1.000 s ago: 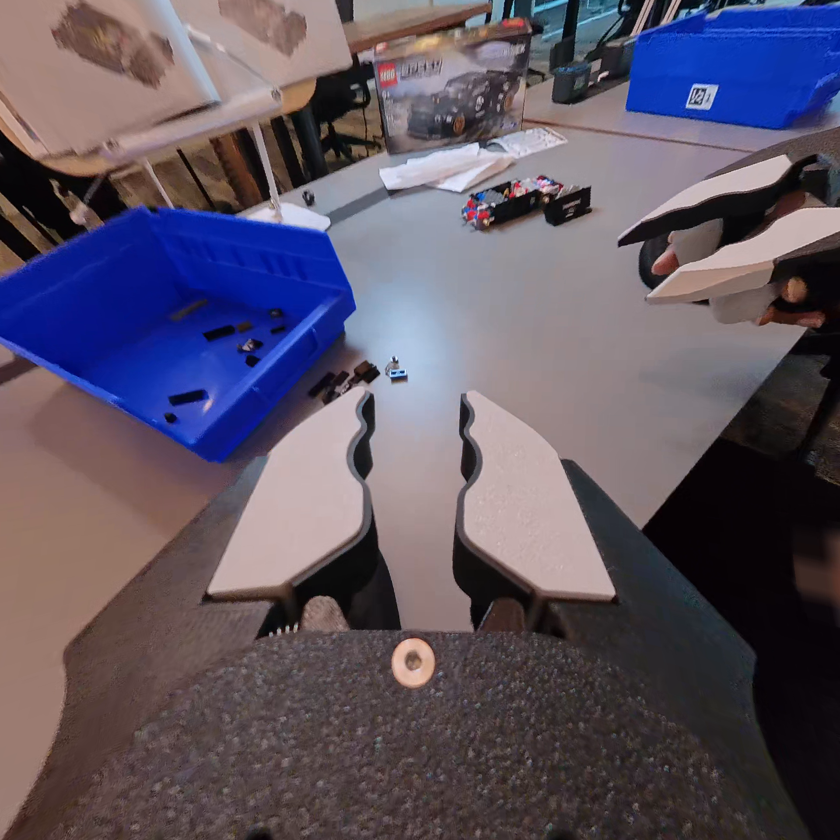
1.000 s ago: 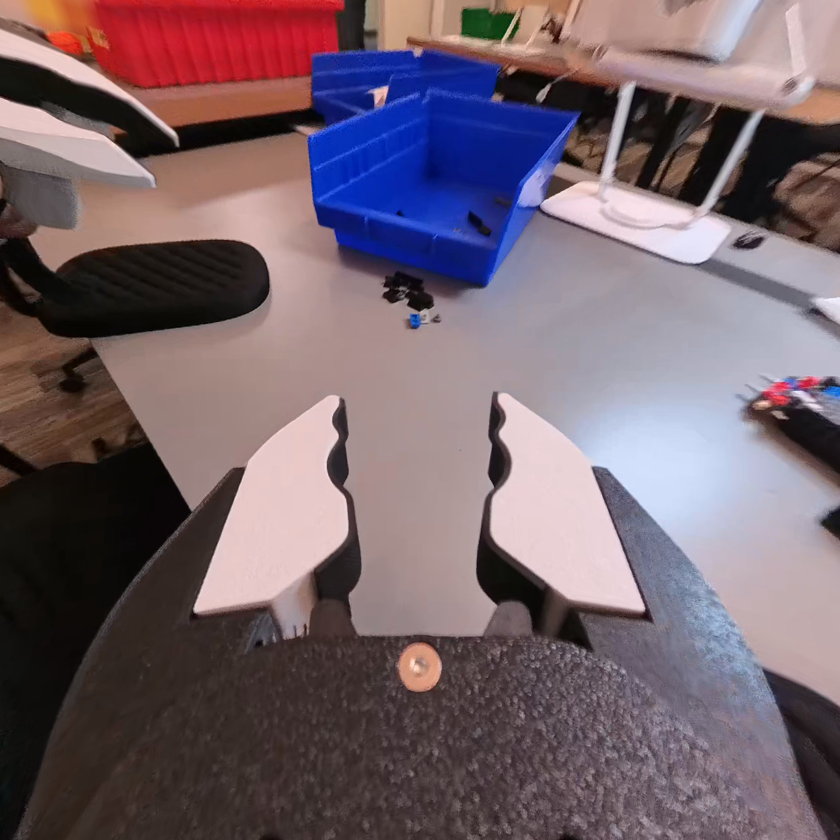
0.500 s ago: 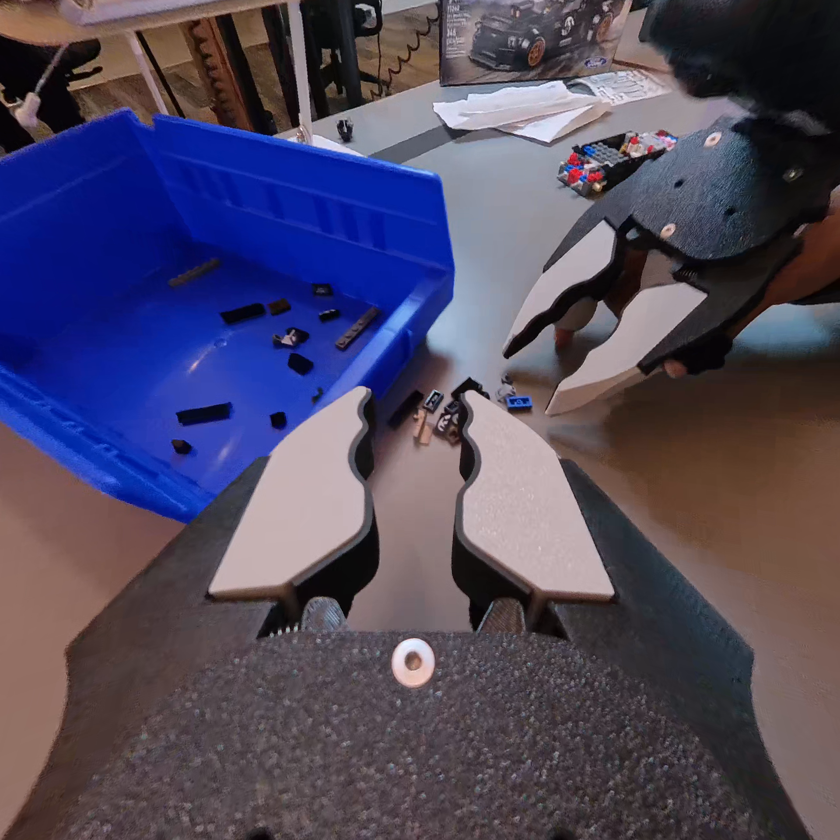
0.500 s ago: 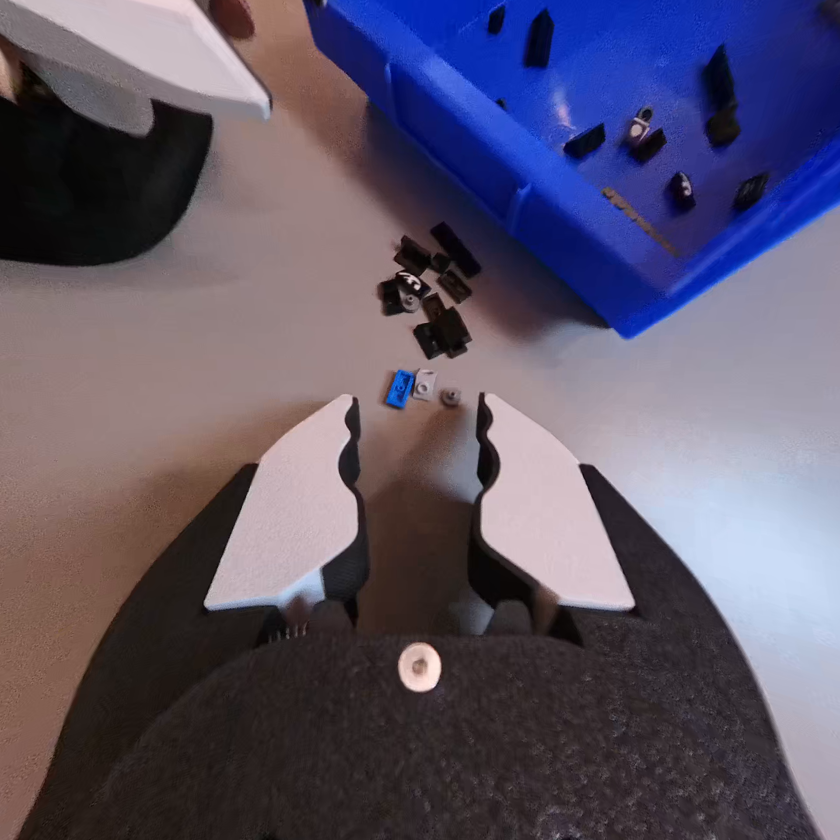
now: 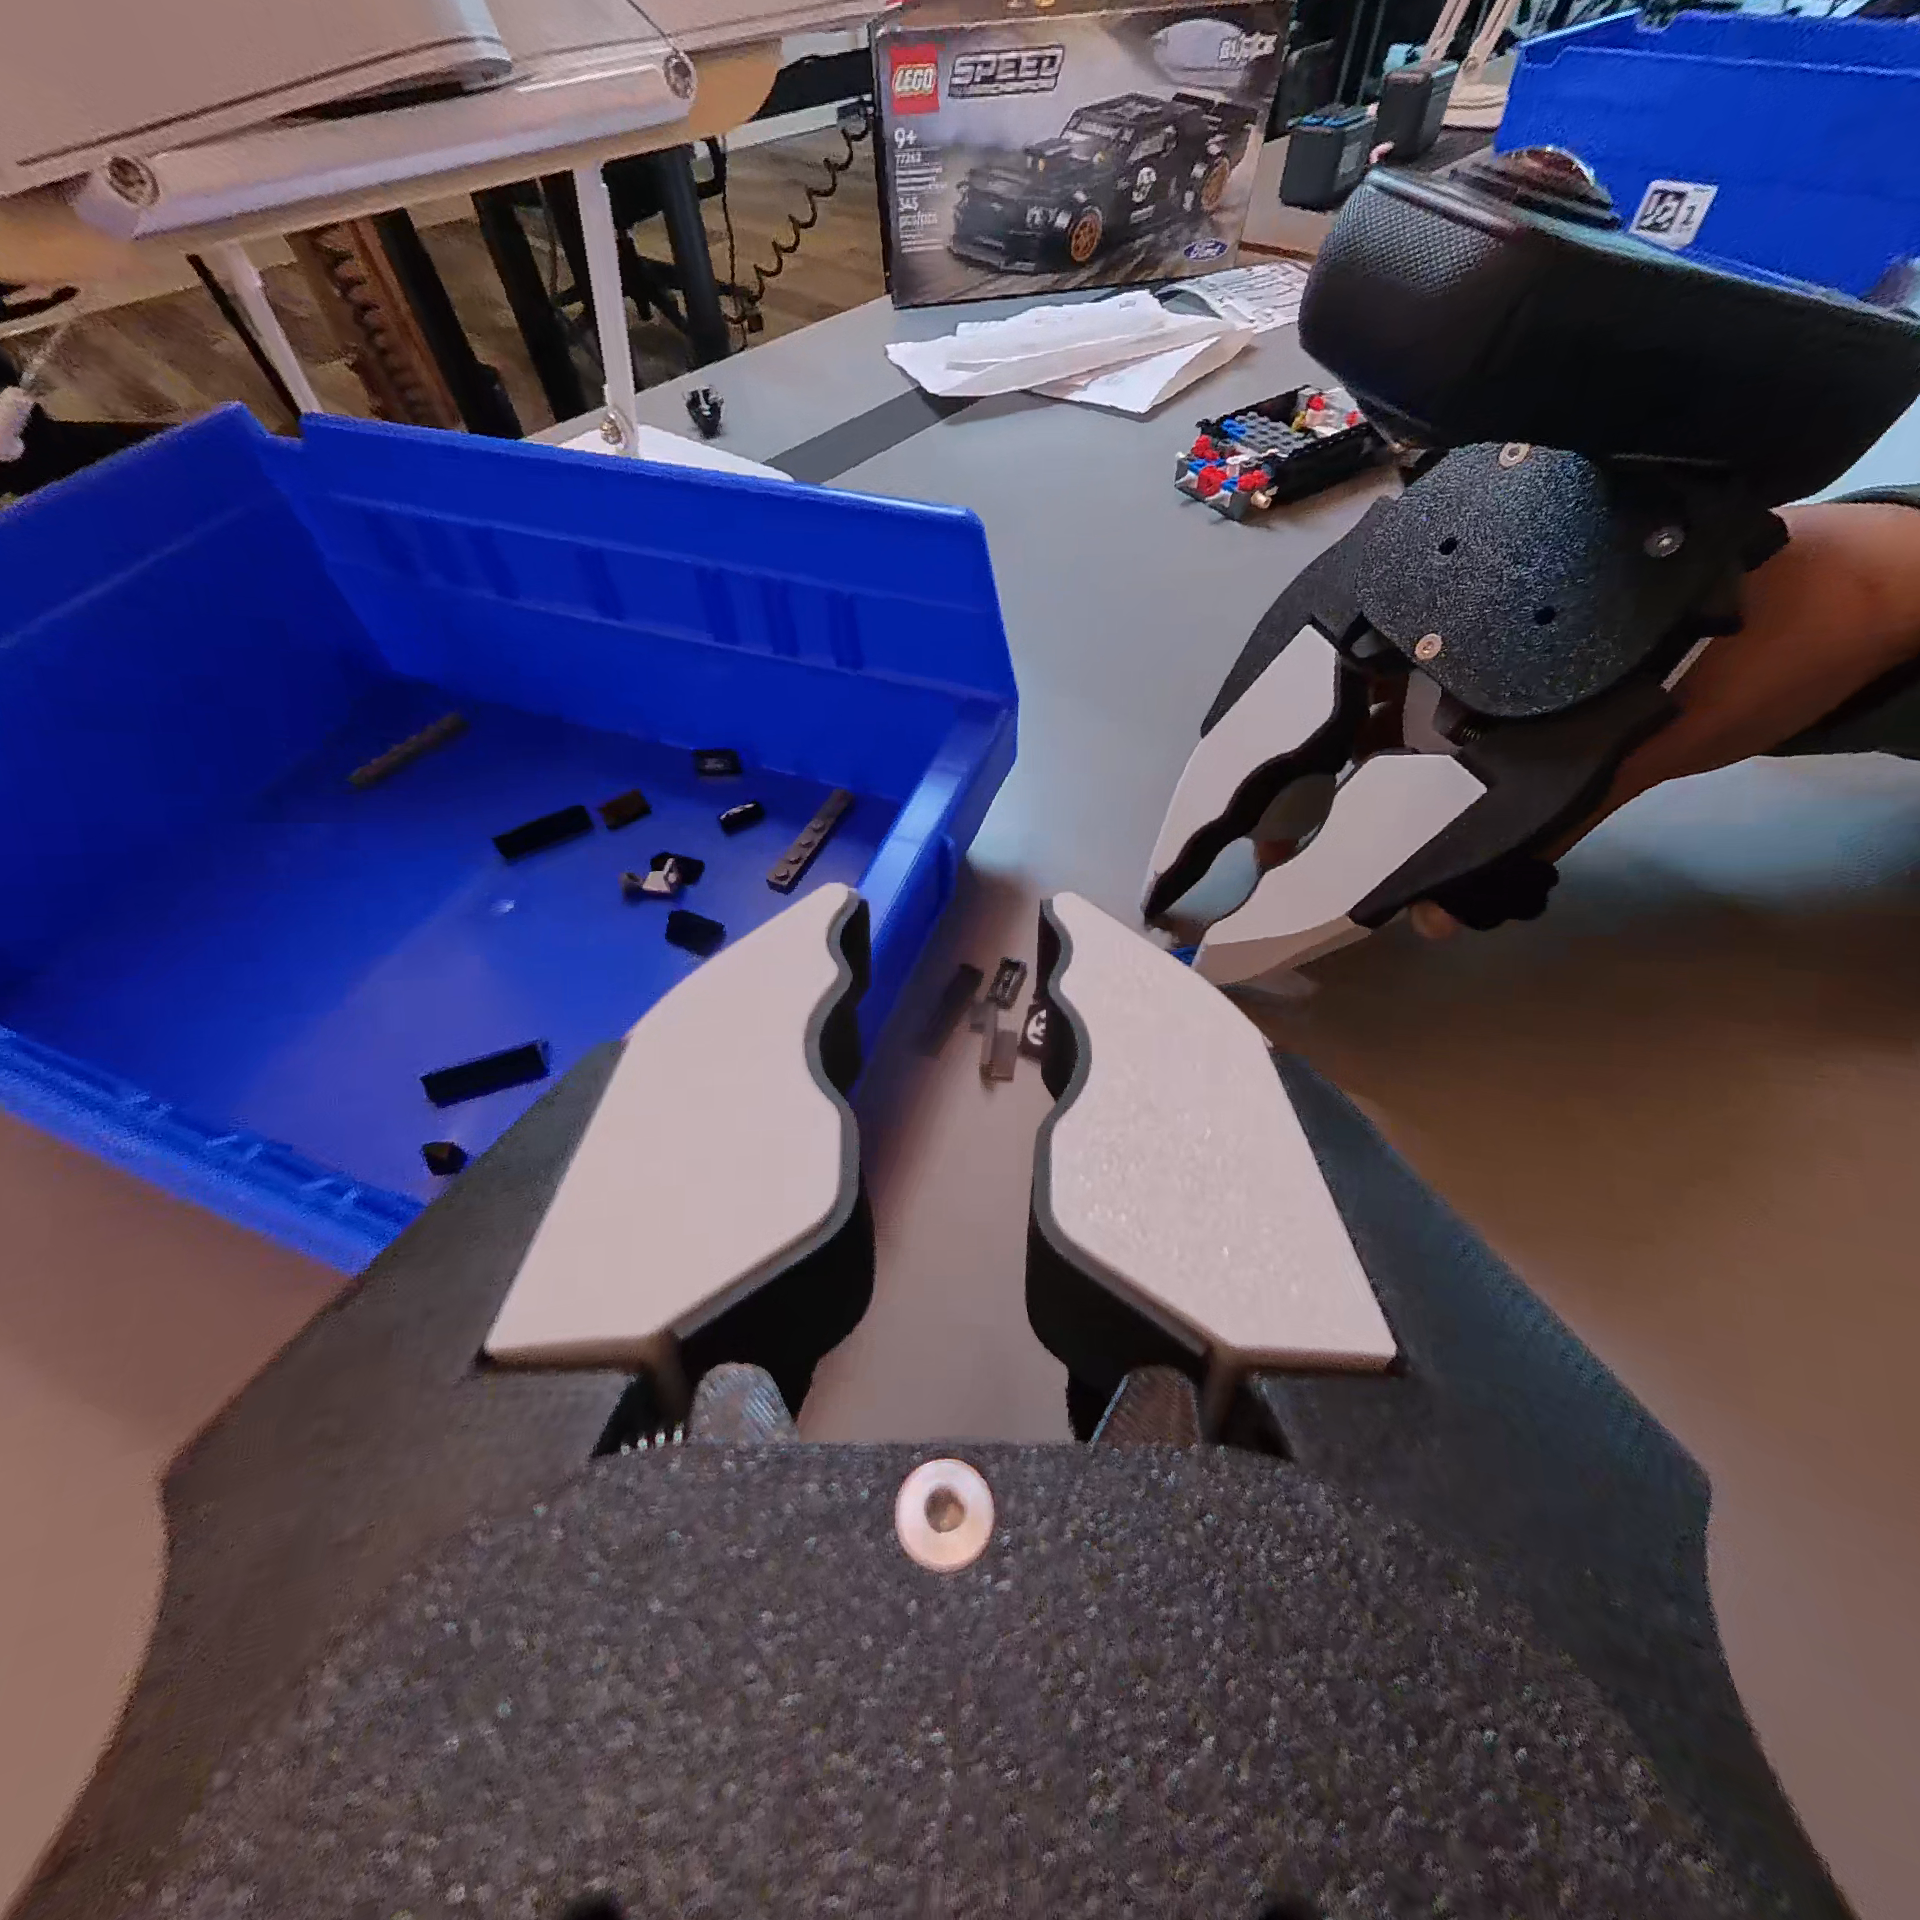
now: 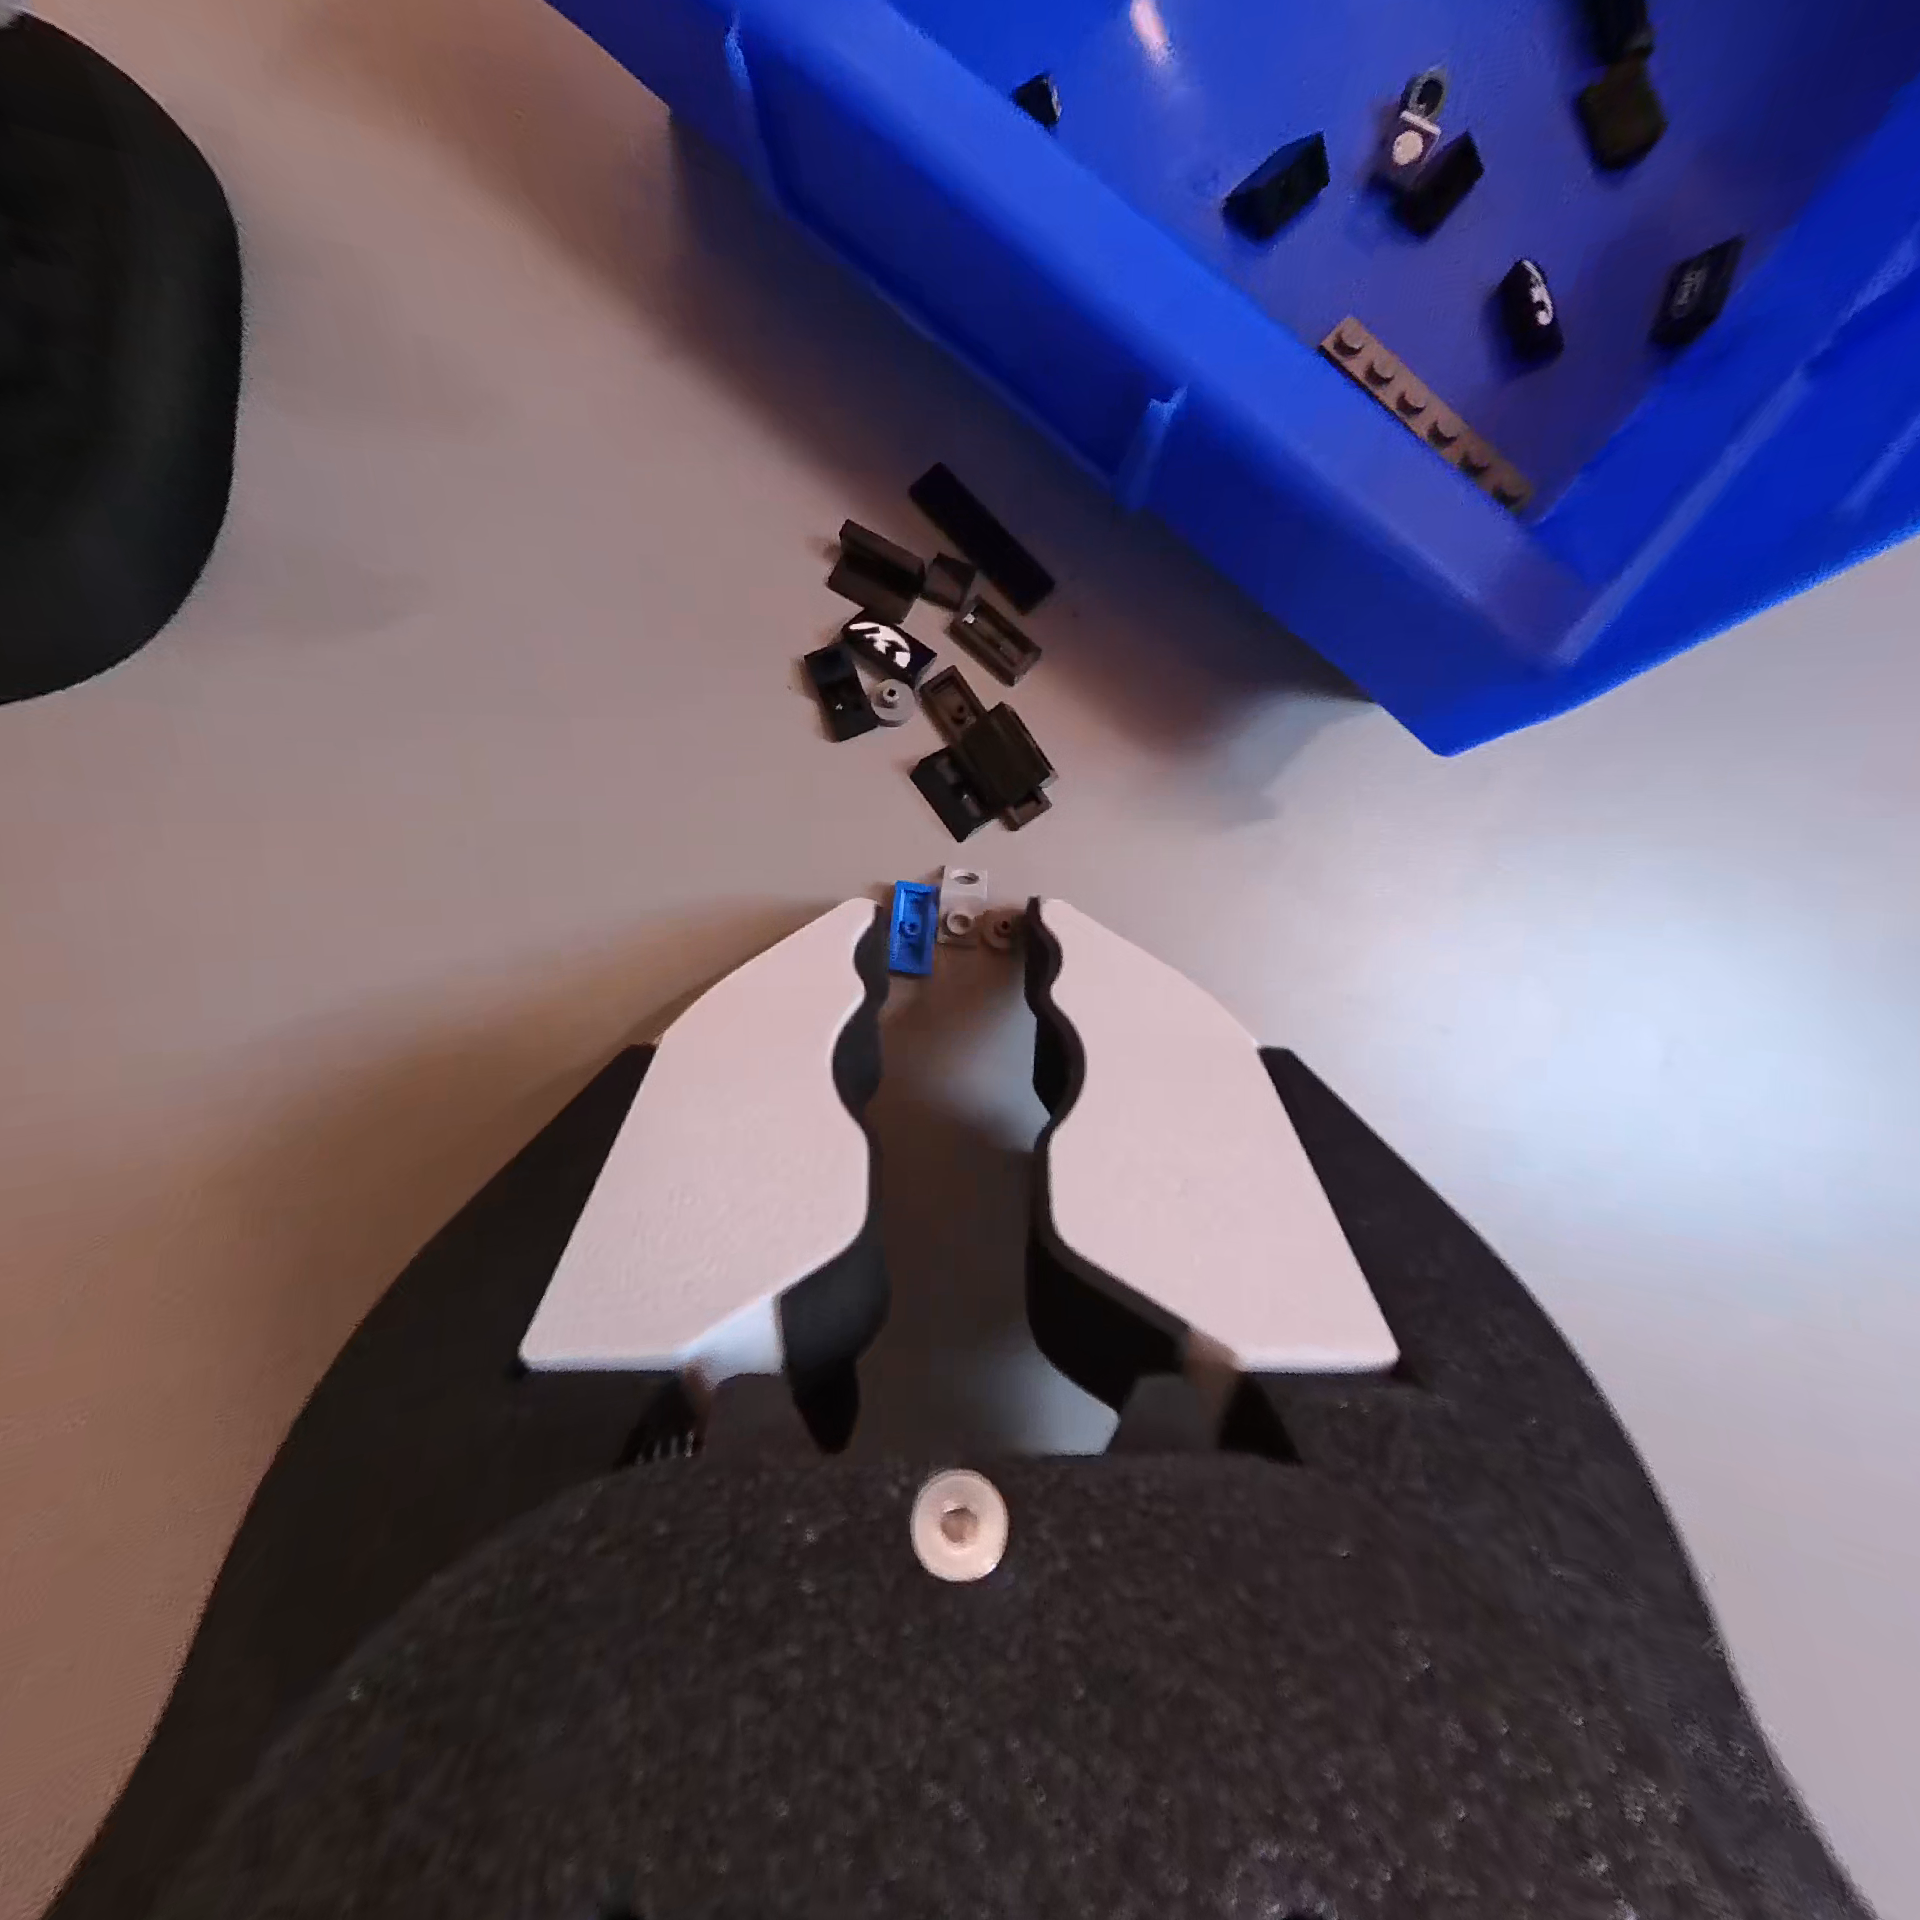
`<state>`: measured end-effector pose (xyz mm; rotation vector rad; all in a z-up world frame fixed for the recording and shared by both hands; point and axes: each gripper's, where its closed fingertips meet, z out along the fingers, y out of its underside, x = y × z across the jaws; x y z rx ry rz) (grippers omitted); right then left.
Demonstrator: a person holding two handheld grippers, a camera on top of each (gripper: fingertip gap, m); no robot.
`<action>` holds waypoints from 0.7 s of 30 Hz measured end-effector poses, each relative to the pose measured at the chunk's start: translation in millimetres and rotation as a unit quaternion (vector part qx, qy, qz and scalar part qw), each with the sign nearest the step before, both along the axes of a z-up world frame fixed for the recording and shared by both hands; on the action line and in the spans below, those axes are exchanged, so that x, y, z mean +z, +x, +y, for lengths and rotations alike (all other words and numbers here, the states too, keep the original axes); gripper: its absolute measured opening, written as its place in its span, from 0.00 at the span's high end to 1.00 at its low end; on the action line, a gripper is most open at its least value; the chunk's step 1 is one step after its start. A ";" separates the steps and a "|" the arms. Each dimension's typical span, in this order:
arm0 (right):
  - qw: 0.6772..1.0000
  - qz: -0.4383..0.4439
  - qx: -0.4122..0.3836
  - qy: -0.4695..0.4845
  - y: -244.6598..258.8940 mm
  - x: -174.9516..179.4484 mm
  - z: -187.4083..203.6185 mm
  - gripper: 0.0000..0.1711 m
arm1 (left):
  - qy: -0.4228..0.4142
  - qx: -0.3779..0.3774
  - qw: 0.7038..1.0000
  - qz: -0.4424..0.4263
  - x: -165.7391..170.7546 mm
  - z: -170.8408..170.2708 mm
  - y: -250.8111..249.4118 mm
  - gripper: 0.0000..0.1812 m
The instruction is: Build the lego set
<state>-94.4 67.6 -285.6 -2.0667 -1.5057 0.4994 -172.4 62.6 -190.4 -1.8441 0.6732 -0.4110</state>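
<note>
1. Grey table (image 5: 1091, 644): right gripper (image 6: 951, 914) has dropped from mid-air to the surface within the last second. Jaws part open, nothing held, tips straddling a blue plate (image 6: 911, 928) and two small grey pieces (image 6: 966, 906).
2. Looks like a pick is imminent.
3. Left gripper (image 5: 948, 961) has closed in too. Part open, empty, loose black pieces (image 5: 992, 1013) between its tips.
4. Blue bin (image 5: 665, 582) at 10 o'clock of the left gripper, more parts inside.
5. Part-built car (image 5: 1283, 457) at 1 o'clock, well apart.
6. Obstruction: black pile (image 6: 940, 665) at 12 o'clock of the right gripper; the three pieces lie close together.

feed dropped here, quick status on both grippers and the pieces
Right gripper open, down over blue plate and grey bits. Left gripper open, empty. Black pile close behind.
</note>
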 end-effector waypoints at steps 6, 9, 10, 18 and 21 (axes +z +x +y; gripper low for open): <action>1.000 0.005 0.022 0.004 2.5 0.0 -1.8 0.86 | -0.018 -0.024 1.000 0.008 -17.6 -4.9 17.9 0.84; 0.999 0.004 0.048 0.010 4.0 0.2 -2.3 0.86 | -0.028 -0.033 0.999 0.014 -26.5 -9.1 26.6 0.84; 0.998 0.009 0.059 0.011 4.6 0.8 -2.2 0.86 | -0.031 -0.033 0.999 0.018 -28.7 -10.1 28.4 0.84; 0.985 0.080 0.152 0.016 15.4 25.9 3.9 0.91 | -0.035 -0.003 0.999 0.025 -30.4 2.5 33.3 0.84; 0.979 0.111 0.169 0.005 15.6 35.8 3.9 0.91 | -0.050 -0.027 0.997 0.049 -37.7 4.4 48.4 0.86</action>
